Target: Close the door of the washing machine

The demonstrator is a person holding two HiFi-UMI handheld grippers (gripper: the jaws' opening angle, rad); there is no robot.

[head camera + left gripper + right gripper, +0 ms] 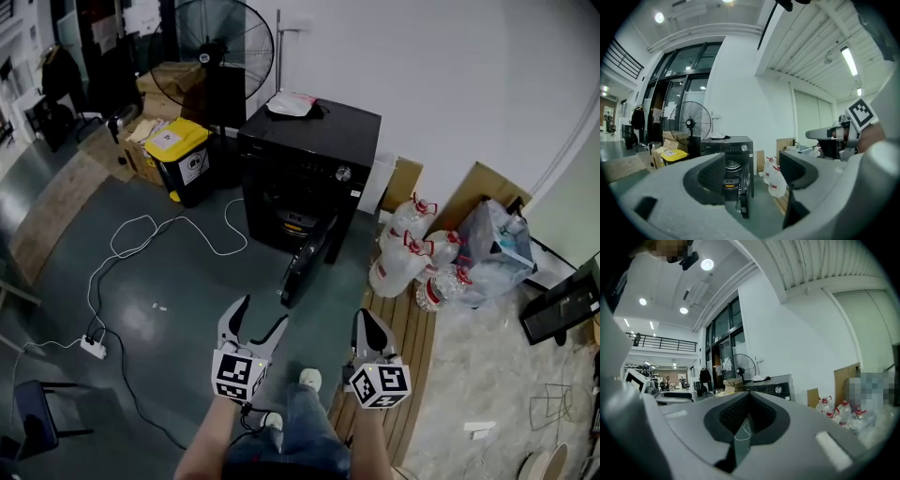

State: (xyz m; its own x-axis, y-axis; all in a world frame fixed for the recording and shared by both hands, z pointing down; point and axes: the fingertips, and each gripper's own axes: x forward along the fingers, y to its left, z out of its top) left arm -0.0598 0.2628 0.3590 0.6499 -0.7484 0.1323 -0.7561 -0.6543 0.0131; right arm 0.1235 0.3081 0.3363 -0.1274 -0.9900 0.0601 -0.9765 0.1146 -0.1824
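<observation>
I'm standing back from the black washing machine (309, 159) by the white wall, and its door (305, 267) hangs wide open, swung out toward me and well apart from both grippers. My left gripper (263, 311) has its jaws spread wide with nothing between them, and my right gripper (367, 319) has its jaws pressed together on nothing. The sticker on the yellow-lidded bin (183, 155) and the red labels on the water jugs (403, 253) are too small to read.

Black front-loading washing machine (309, 141), well ahead of both tongs. Its round door (306, 262) hangs open just beyond the left gripper (264, 312), jaws spread. Right gripper (367, 319), jaws together. Clear plastic water jugs (405, 253) ahead-right; white floor cable (141, 239) ahead-left.
</observation>
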